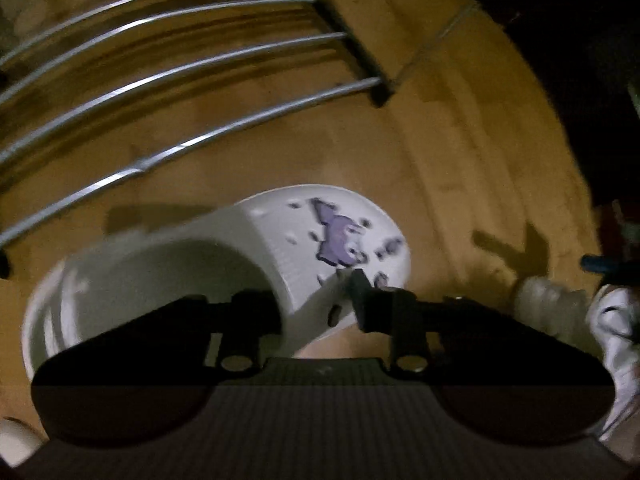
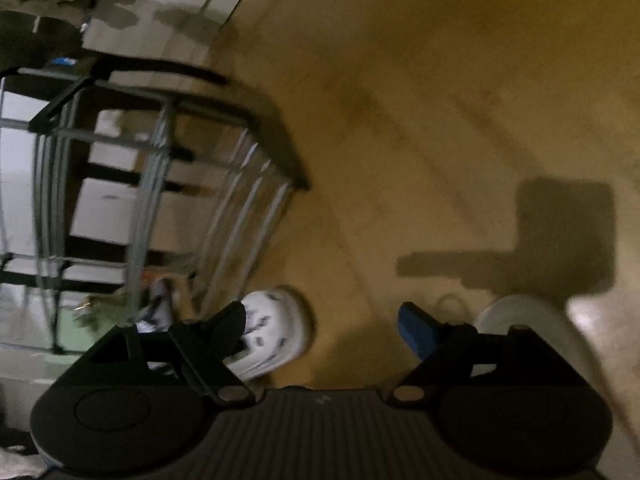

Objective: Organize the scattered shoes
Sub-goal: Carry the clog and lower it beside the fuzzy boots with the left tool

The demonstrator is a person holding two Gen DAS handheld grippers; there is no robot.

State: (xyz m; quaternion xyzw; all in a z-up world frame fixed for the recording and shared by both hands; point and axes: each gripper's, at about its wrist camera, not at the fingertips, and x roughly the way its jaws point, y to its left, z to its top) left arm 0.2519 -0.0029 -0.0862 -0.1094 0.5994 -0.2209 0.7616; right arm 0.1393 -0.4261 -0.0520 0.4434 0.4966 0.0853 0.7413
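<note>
A white clog [image 1: 192,256] with purple charms [image 1: 340,236] on its toe lies on the brown floor, in the left wrist view. My left gripper [image 1: 312,300] is shut on the clog's side wall, one finger inside the foot opening and the other outside. In the right wrist view my right gripper [image 2: 320,320] stands open above bare floor and holds nothing. A white shoe with dark marks [image 2: 276,328] lies just beyond its left finger. A pale rounded shoe [image 2: 528,328] lies behind its blue-padded right finger [image 2: 416,328].
A shoe rack of shiny metal bars [image 1: 160,92] with dark end frames stands just beyond the clog; it also shows in the right view as the rack [image 2: 160,184], left. A white sneaker [image 1: 616,340] lies at the right edge. Open brown floor [image 2: 400,120] stretches ahead of the right gripper.
</note>
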